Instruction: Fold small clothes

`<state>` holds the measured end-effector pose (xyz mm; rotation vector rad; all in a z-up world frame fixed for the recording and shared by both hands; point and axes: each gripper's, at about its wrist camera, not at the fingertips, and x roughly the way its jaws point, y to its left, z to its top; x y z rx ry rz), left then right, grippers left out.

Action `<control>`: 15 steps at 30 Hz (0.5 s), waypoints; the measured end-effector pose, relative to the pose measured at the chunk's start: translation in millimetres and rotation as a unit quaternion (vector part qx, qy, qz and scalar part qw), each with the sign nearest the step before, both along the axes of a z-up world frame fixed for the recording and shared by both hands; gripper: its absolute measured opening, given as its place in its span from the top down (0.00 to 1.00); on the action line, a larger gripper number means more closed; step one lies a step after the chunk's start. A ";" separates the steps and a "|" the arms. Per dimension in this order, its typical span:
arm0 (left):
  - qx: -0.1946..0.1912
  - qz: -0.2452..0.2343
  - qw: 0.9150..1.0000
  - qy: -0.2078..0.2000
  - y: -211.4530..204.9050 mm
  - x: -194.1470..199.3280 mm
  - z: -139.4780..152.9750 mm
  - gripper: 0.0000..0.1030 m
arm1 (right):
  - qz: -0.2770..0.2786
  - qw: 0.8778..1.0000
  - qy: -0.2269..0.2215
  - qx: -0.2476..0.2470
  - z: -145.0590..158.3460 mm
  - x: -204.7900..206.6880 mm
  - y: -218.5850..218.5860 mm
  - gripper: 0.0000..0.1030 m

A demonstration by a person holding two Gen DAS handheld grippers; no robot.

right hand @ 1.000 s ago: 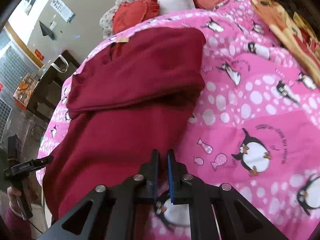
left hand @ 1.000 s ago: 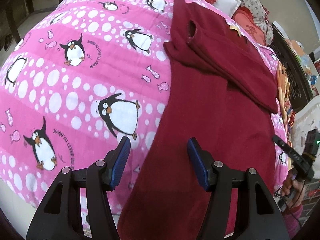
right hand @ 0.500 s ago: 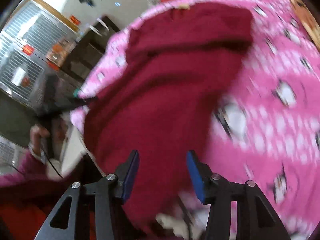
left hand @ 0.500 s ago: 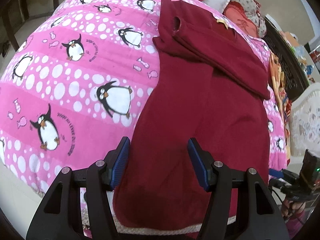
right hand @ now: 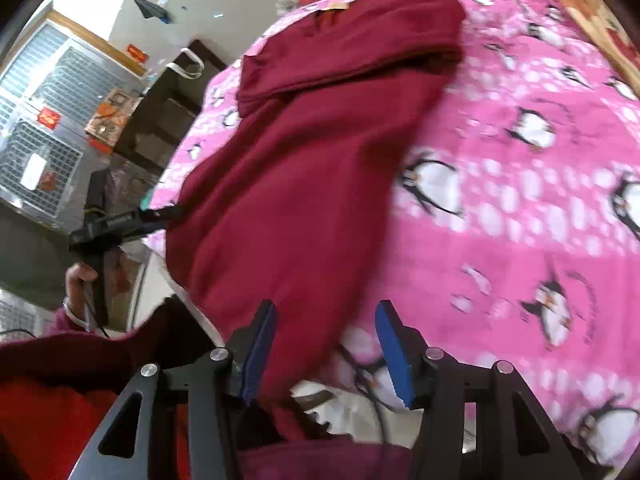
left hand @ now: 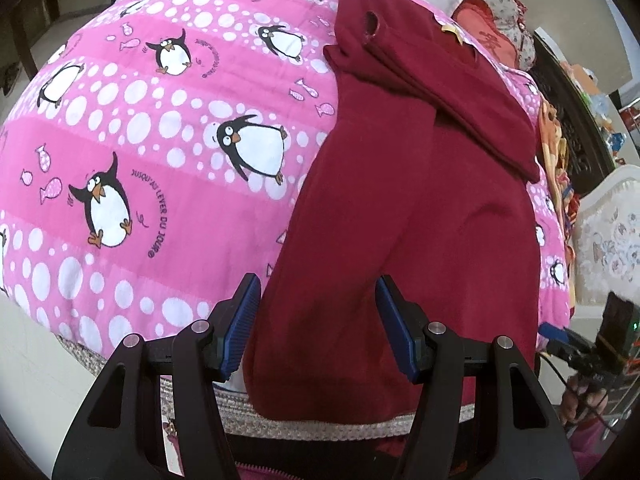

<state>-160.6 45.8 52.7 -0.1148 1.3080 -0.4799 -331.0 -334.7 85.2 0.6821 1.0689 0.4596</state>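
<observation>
Both grippers spread over the sweater's hem

My left gripper (left hand: 318,328) gapes; my right gripper (right hand: 324,350) has just been opening, pinching nothing. The maroon sweater (left hand: 400,220) runs toward twelve o'clock on the penguin blanket (left hand: 140,140).

Dark red garment (left hand: 408,216): matt, soft cloth with a fine fleecy nap, no sheen. Beneath it, pink penguin-print blanket (left hand: 132,128) — plush, matt cloth, slightly fuzzy. At lower centre, bed edge trim (left hand: 240,416): coarse, woven-looking, greyish. Left gripper (left hand: 318,326): matt black plastic arms, bright metal screw heads, blue ribbed pads (left hand: 240,320) of rubbery look. Right gripper (right hand: 326,350): same matt black plastic, same metal screws. At upper left of the right wrist view, metal grille (right hand: 44,136) — dull grey.
</observation>
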 end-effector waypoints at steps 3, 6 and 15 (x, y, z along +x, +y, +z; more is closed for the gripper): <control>-0.006 -0.005 1.000 0.003 1.8 -3.8 -1.9 0.42 | 0.002 1.000 0.005 0.000 -3.9 3.0 3.7 0.51; -0.010 -0.009 1.000 0.009 1.5 -4.5 -6.1 0.41 | -0.005 1.000 0.017 0.004 -10.4 8.3 7.4 0.50; -0.026 -0.006 0.999 0.020 -1.1 -3.8 -8.0 0.41 | -0.018 0.999 0.033 0.003 -16.8 5.4 -0.2 0.46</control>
